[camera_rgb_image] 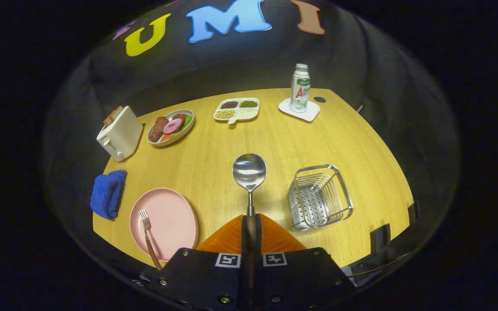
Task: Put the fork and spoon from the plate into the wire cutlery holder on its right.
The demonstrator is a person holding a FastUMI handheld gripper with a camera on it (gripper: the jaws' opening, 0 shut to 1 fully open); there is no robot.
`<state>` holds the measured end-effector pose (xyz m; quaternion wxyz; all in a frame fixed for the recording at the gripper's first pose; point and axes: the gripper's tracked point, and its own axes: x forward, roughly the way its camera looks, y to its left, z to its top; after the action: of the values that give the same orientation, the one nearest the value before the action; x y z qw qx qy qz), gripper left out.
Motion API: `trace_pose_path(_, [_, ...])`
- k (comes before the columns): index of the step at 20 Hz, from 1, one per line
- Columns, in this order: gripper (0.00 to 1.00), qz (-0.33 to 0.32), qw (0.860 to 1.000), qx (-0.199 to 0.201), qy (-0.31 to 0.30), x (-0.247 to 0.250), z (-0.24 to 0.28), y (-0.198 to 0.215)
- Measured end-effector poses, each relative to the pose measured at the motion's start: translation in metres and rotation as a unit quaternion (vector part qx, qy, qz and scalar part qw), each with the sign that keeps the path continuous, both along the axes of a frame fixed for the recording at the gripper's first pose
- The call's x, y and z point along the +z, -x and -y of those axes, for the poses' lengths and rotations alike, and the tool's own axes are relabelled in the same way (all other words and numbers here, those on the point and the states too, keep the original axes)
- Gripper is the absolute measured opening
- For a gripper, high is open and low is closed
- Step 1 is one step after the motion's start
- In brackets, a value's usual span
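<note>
My gripper [250, 229] is shut on the spoon's handle, well above the wooden table. The spoon [249, 172] sticks out straight ahead of the fingers, its shiny bowl facing me. Below and left of the fingers lies the pink plate [175, 220] with the fork [146, 229] on it, tines pointing away, brown handle toward me. The wire cutlery holder [319, 196] stands to the right of the fingers on the table, nothing inside it.
A blue cloth [108, 193] lies left of the plate. Farther back stand a white toaster [120, 133], a plate of food [171, 126], a divided tray of beans [237, 109] and a bottle on a white coaster [300, 88].
</note>
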<state>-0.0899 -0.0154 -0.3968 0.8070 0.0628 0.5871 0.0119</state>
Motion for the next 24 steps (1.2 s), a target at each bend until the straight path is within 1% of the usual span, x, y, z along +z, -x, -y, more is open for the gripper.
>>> trace_pose_path(5, [0.04, -0.023, 0.998, -0.045, 0.028, 0.001, 0.053, 0.012])
trace_pose_path(8, [0.05, -0.047, 0.996, -0.063, 0.039, 0.0, 0.074, 0.021])
trace_pose_path(11, [0.04, -0.075, 0.994, -0.072, 0.036, -0.003, 0.082, 0.025])
trace_pose_path(13, [0.04, -0.086, 0.993, -0.069, 0.034, -0.004, 0.083, 0.025])
trace_pose_path(17, [0.05, -0.11, 0.992, -0.05, 0.037, -0.007, 0.083, 0.028])
trace_pose_path(20, [0.04, -0.127, 0.99, -0.045, 0.039, -0.009, 0.084, 0.03])
trace_pose_path(24, [0.08, -0.123, 0.991, -0.031, 0.046, -0.005, 0.086, 0.023])
